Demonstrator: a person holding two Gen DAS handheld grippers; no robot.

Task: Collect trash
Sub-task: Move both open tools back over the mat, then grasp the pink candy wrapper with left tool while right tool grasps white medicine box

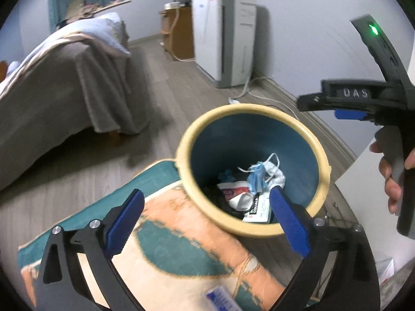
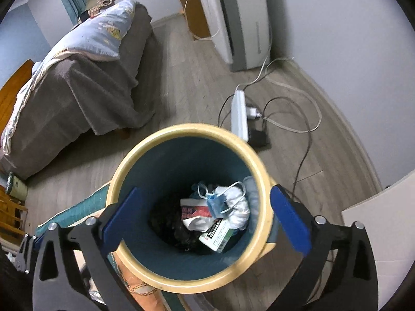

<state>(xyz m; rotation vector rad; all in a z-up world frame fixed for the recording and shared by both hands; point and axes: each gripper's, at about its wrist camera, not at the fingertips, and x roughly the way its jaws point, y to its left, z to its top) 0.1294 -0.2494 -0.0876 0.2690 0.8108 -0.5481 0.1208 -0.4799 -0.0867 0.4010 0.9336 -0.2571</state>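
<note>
- Trash bin (image 2: 189, 207): round, cream rim, teal inside; stands on the wood floor (image 2: 197, 83) at the edge of the rug (image 1: 181, 246).
- Contents, at the bin's bottom: blue face mask (image 2: 215, 203) with white loops, on top of crumpled white paper (image 2: 237, 207); red-and-white wrapper (image 2: 194, 211); small printed carton (image 2: 216, 235); dark material beside them.
- Right tool (image 2: 205, 223): directly above the bin opening, blue pads spread wide, nothing between them.
- Left tool (image 1: 207, 223): over the bin's near rim and the rug, spread wide, holding nothing.
- Surroundings: bed (image 2: 77, 88) with grey cover and pale blue quilt; white appliance (image 2: 233, 18) against the wall; power strip (image 2: 240, 114) with cables on the floor behind the bin.
</note>
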